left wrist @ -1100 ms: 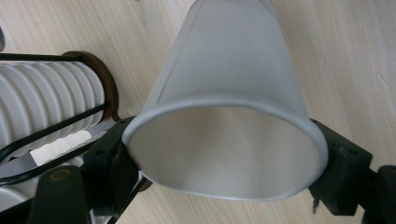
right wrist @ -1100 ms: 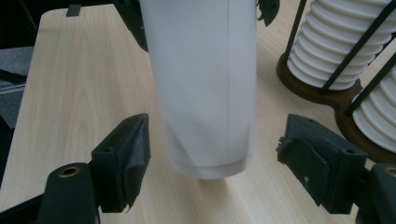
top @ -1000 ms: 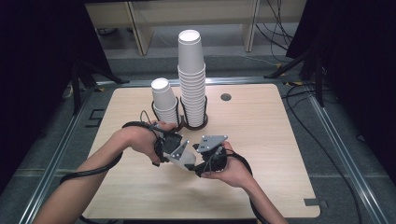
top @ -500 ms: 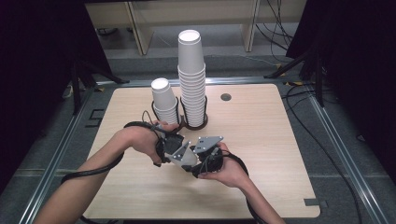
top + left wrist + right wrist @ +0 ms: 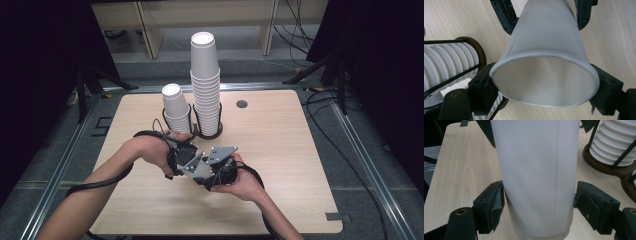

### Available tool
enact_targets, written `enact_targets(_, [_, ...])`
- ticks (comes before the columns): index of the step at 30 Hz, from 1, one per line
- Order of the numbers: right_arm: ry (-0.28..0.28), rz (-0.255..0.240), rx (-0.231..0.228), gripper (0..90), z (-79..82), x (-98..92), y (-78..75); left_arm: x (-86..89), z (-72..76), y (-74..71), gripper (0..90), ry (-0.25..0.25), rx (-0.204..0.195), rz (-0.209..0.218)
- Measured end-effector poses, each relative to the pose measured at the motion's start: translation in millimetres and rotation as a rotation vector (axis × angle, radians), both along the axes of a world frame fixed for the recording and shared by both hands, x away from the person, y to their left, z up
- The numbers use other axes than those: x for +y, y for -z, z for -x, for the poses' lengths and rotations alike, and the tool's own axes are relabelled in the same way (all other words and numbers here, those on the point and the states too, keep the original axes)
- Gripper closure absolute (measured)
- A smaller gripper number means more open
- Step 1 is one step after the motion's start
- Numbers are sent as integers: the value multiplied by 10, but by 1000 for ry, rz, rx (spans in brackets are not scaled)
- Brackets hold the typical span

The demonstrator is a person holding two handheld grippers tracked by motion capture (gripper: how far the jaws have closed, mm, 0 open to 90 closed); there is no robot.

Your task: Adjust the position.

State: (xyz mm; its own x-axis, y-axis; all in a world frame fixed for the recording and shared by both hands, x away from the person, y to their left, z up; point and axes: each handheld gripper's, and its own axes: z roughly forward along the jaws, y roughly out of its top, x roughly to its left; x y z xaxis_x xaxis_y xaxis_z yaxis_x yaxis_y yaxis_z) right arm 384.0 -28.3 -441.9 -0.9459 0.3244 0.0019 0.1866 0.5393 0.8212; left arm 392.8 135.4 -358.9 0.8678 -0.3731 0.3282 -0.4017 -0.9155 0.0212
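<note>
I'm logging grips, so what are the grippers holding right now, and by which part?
One white paper cup, held by both: the left gripper clamps it at the rim end, the right gripper grips its side wall near the base.

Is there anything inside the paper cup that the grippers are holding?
The paper cup looks empty: the left gripper view looks into its open mouth and shows bare white wall. Its bottom lies too deep to see. The left gripper clamps the rim; the right gripper grips the cup's side.
</note>
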Motion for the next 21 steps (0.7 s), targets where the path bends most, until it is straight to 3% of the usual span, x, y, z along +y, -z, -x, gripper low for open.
enact_targets(18, [-5, -7, -4, 236, -14, 17, 46, 4, -7, -17, 205, 5, 6, 13])
enact_targets(21, [-5, -5, -9, 236, -17, 17, 45, -5, -12, -34, 205, 24, -9, 10])
